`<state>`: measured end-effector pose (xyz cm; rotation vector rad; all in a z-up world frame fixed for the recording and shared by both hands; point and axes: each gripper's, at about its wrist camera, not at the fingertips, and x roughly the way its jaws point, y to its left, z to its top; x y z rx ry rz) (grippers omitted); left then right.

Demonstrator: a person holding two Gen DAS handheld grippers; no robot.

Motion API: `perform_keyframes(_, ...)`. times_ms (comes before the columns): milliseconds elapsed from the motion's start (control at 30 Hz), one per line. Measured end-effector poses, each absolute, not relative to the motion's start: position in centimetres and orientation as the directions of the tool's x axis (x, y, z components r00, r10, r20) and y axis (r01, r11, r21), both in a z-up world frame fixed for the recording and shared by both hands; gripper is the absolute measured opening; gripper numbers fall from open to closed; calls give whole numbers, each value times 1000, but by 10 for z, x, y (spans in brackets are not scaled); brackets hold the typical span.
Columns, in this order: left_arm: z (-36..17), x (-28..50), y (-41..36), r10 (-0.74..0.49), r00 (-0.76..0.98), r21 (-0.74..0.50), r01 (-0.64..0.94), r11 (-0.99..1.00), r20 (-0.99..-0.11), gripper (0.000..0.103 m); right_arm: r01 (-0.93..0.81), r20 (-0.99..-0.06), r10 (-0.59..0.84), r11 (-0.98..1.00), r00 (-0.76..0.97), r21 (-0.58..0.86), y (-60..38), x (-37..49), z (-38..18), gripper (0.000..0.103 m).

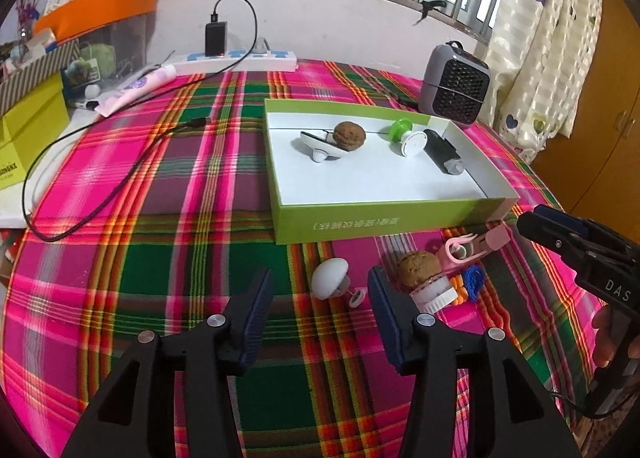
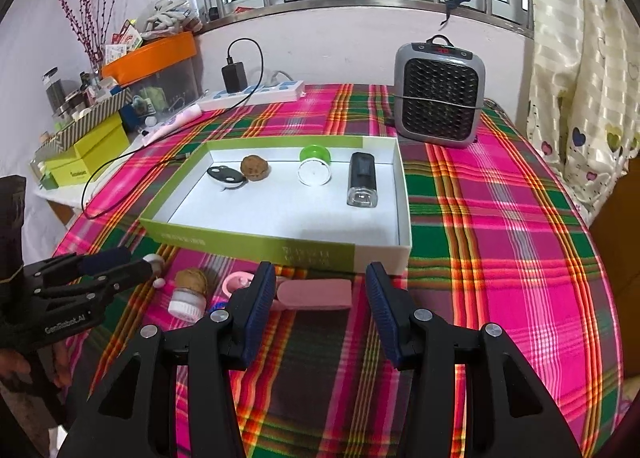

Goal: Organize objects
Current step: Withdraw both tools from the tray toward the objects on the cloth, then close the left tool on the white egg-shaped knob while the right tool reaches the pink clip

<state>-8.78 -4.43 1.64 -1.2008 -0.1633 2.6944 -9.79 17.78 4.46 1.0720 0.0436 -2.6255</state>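
Observation:
In the left wrist view my left gripper (image 1: 320, 298) is open just above the plaid cloth. A white mushroom-shaped piece (image 1: 330, 278) lies between its fingertips, untouched by the pads. To its right a walnut (image 1: 418, 264) rests on a small white jar (image 1: 434, 294), beside a pink clip (image 1: 468, 248). My right gripper (image 2: 320, 290) is open with the pink clip (image 2: 314, 294) lying on the cloth between its fingers. The green box (image 2: 248, 240) behind holds a walnut (image 2: 256, 167), a black-and-white fob (image 2: 226, 175), a green-white spool (image 2: 315, 165) and a black device (image 2: 362, 179).
A grey fan heater (image 2: 438, 97) stands at the back right. A power strip (image 2: 256, 93) with a charger and a black cable (image 1: 80, 177) lie at the back left. Stacked boxes and an orange bin (image 2: 152, 53) crowd the left. Small orange and blue bits (image 1: 468, 284) lie by the jar.

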Motion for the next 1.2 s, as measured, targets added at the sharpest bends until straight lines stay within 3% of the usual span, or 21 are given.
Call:
perform_keyframes(467, 10, -99, -43, 214, -649, -193, -105, -976, -730, 47, 245, -713, -242, -964, -658, 100, 193, -99, 32, 48)
perform_keyframes(667, 8, -101, -47, 211, -645, -205, -85, -975, -734, 29, 247, -718, -258, -961, -646, 124, 194, -103, 29, 48)
perform_keyframes(1200, 7, -103, -52, 233, -637, -236, -82, -968, -734, 27, 271, -745, -302, -948, -595, 168, 190, -110, 20, 48)
